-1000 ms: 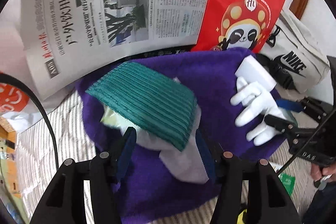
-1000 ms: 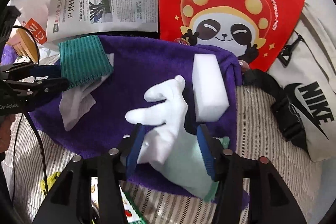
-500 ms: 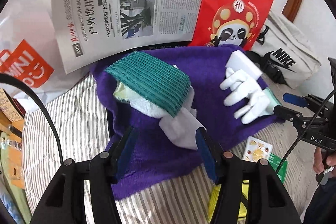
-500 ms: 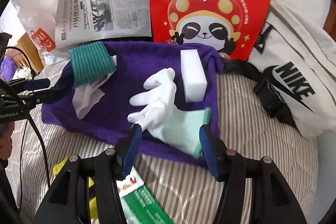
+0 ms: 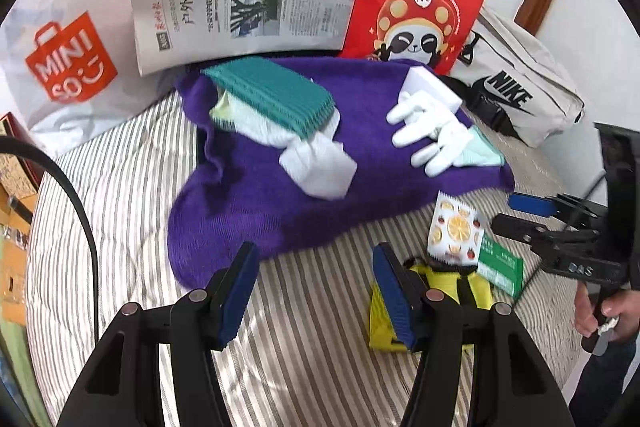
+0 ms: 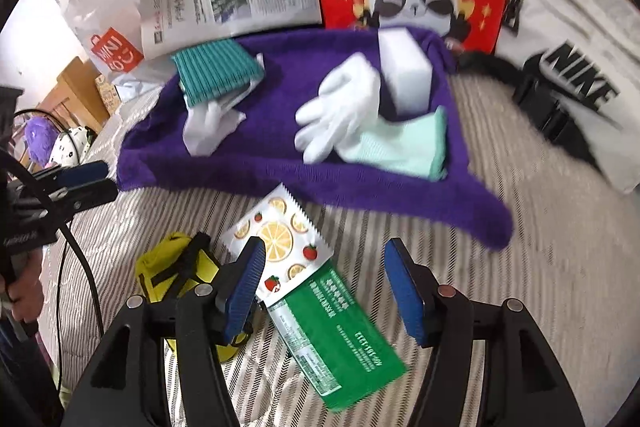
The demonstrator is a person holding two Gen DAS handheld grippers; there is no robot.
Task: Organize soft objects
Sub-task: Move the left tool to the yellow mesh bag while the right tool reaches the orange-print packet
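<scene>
Left gripper (image 5: 314,289): jaws apart, nothing between them, pitched down over bare striped bedding (image 5: 128,211). Right gripper (image 6: 324,287): jaws opening, empty, above the fruit-print packet (image 6: 276,239) and green packet (image 6: 340,339). Soft things lie ahead of both on the purple towel (image 5: 256,211): white glove (image 6: 340,107) with mint cloth (image 6: 404,147) nearer the right hand; teal ribbed cloth (image 5: 272,95), long axis slanting, nearer the left. White sponge block (image 6: 404,67) farthest.

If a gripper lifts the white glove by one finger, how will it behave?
Probably floppy: the white glove lies limp on the purple towel, so its body would likely dangle. It looks light, and its mint cuff may drag across the towel.
</scene>
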